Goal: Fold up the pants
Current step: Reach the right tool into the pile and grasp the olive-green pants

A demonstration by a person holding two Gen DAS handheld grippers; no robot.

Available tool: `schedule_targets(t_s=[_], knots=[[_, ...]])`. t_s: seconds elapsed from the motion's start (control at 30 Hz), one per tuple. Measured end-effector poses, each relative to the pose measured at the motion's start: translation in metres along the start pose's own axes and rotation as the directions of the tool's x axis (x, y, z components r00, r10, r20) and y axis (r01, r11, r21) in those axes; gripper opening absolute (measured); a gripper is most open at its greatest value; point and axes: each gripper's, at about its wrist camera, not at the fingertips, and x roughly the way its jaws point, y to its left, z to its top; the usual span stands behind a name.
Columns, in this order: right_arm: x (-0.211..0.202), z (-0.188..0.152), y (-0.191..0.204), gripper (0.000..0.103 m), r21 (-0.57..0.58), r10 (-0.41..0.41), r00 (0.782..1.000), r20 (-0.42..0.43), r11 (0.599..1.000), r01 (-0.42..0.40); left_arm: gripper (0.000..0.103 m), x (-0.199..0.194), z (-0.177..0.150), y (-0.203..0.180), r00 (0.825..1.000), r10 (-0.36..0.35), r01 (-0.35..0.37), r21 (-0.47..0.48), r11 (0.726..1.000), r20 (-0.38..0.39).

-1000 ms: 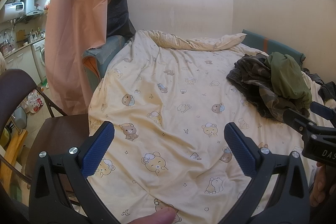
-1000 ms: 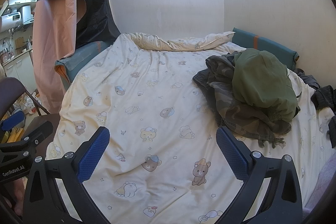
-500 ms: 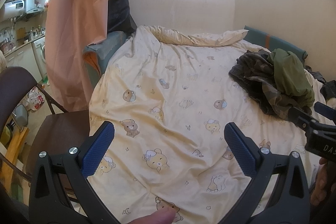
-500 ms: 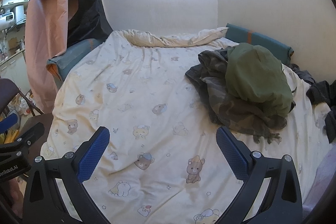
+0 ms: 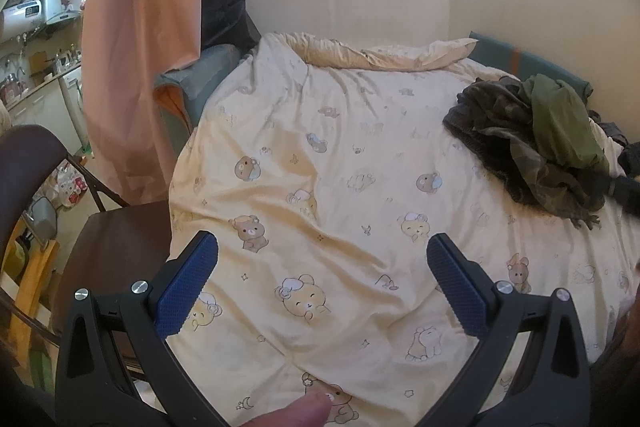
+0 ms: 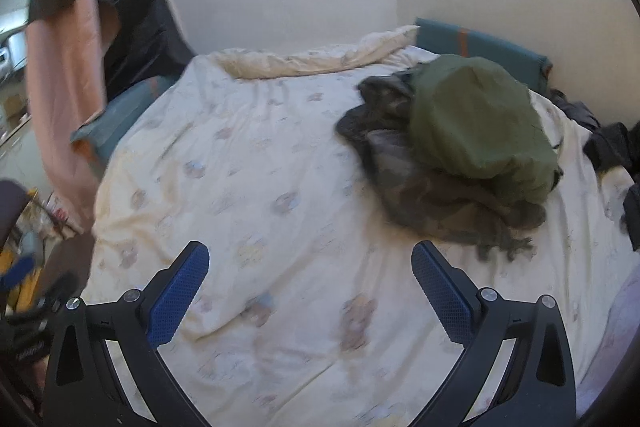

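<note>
While both tools hang over the near edge of the cream bear-print duvet (image 5: 320,155), the left gripper (image 5: 322,267) and right gripper (image 6: 310,273) stand released, blue pads wide apart, nothing held. Crumpled camouflage pants (image 6: 432,195) lie toward the bed's far right corner, under an olive-green garment (image 6: 476,123). Right view is blurred

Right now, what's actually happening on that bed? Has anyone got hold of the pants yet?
Not yet. Both the left gripper and the right gripper are open and empty above the bear-print duvet. The clothes lie crumpled on the far right of the bed: a camouflage garment with an olive green one heaped on top. Neither gripper touches them. The right wrist view is blurred.
</note>
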Motion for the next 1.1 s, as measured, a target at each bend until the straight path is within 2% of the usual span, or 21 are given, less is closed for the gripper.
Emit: schedule_targets(t_s=[0.17, 0.33, 0.4, 0.5, 0.6, 0.67, 0.7, 0.73, 0.77, 0.9, 1.0, 1.1], knots=[[0.038, 0.041, -0.071, 0.103, 0.108, -0.129, 0.991, -0.028, 0.985, 0.131, 0.103, 0.021, 0.002, 0.009, 0.998, 0.037, -0.038, -0.021, 0.999, -0.056], [0.102, 0.077, -0.149, 0.103, 0.193, -0.271, 0.954, -0.13, 0.937, 0.292, 0.103, 0.037, 0.003, 0.018, 0.994, 0.055, -0.06, -0.046, 0.997, -0.092], [0.132, 0.088, -0.167, 0.103, 0.162, -0.287, 0.942, -0.176, 0.935, 0.315, 0.103, 0.043, 0.002, 0.017, 0.993, 0.06, -0.065, -0.036, 0.997, -0.105], [0.165, 0.093, -0.18, 0.103, 0.171, -0.247, 0.943, -0.222, 0.942, 0.287, 0.103, 0.05, 0.001, 0.016, 0.99, 0.066, -0.069, -0.024, 0.997, -0.122], [0.188, 0.098, -0.191, 0.099, 0.164, -0.279, 0.931, -0.235, 0.933, 0.321, 0.103, 0.057, 0.002, 0.018, 0.988, 0.072, -0.077, -0.029, 0.997, -0.134], [0.193, 0.1, -0.193, 0.062, 0.14, -0.285, 0.932, -0.224, 0.937, 0.32, 0.103, 0.057, 0.003, 0.02, 0.988, 0.076, -0.081, -0.035, 0.996, -0.135], [0.195, 0.101, -0.191, 0.01, 0.112, -0.277, 0.934, -0.227, 0.945, 0.308, 0.103, 0.057, 0.003, 0.021, 0.988, 0.079, -0.084, -0.034, 0.996, -0.132], [0.195, 0.102, -0.188, 0.0, 0.091, -0.247, 0.939, -0.24, 0.957, 0.275, 0.103, 0.056, 0.003, 0.021, 0.989, 0.078, -0.083, -0.031, 0.996, -0.128], [0.191, 0.102, -0.185, 0.0, 0.086, -0.239, 0.942, -0.236, 0.96, 0.265, 0.103, 0.055, 0.003, 0.021, 0.99, 0.073, -0.077, -0.031, 0.997, -0.123], [0.151, 0.109, -0.152, 0.0, -0.026, -0.244, 0.963, -0.113, 0.97, 0.242, 0.103, 0.048, 0.006, 0.022, 0.993, 0.055, -0.06, -0.04, 0.997, -0.105], [0.112, 0.116, -0.121, 0.0, -0.082, -0.187, 0.982, -0.04, 0.98, 0.183, 0.103, 0.041, 0.009, 0.023, 0.995, 0.042, -0.047, -0.047, 0.998, -0.087], [0.086, 0.121, -0.108, 0.0, -0.067, -0.13, 0.991, -0.028, 0.99, 0.128, 0.103, 0.033, 0.012, 0.023, 0.997, 0.04, -0.044, -0.052, 0.998, -0.067]])
